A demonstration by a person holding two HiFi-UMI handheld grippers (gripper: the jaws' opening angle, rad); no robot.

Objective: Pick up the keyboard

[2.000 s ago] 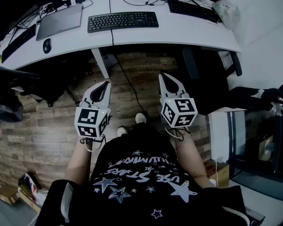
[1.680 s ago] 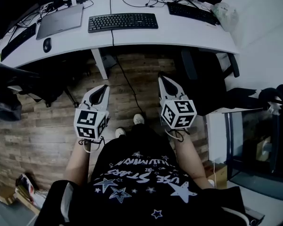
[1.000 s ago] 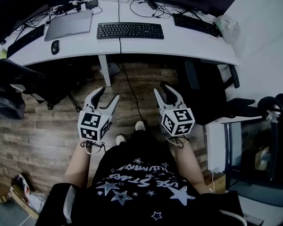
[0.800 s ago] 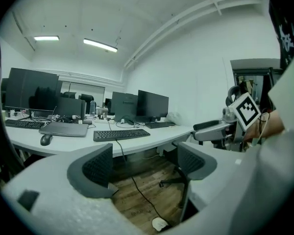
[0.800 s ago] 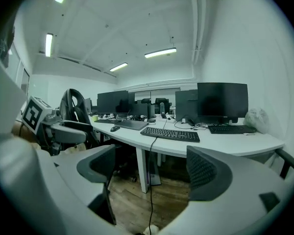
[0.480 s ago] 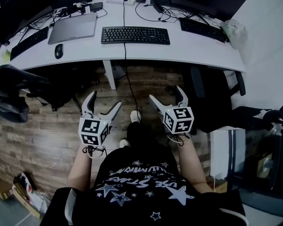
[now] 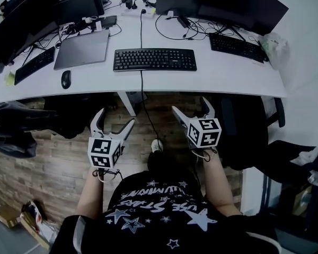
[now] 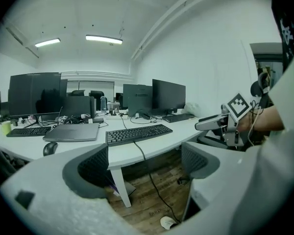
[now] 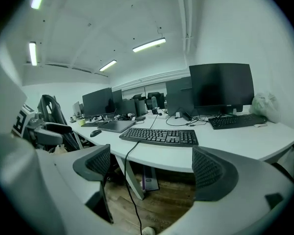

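I am reading both tools as empty. The left hand-held gripper point(image 7: 115, 118) is opening its jaws with nothing between them but floor and open air, and the right hand-held gripper point(image 7: 191, 106) is holding its jaws wide apart, also with nothing in the gap. The keyboard point(image 7: 155, 60) is lying flat on the counter point(image 7: 228, 73), close to the near edge and about midway along it. Its long axis is running parallel to that edge, so it is crossing my line of approach rather than pointing along it. Both tools are hanging short of the near edge, over the floor and lower than the counter top, so the keyboard is sitting ahead of them and above. The left one is lining up roughly under the keyboard's left end and the right one under its right end, with the keyboard's middle falling between the two. In the head view the right tool's tips are looking a little closer to the near edge, so I am judging that hand to be the nearer one. A cable point(image 7: 143, 97) is dropping over the near edge at the keyboard's middle, between my two tools. A second keyboard point(image 7: 237, 46) is lying farther off toward the right end.
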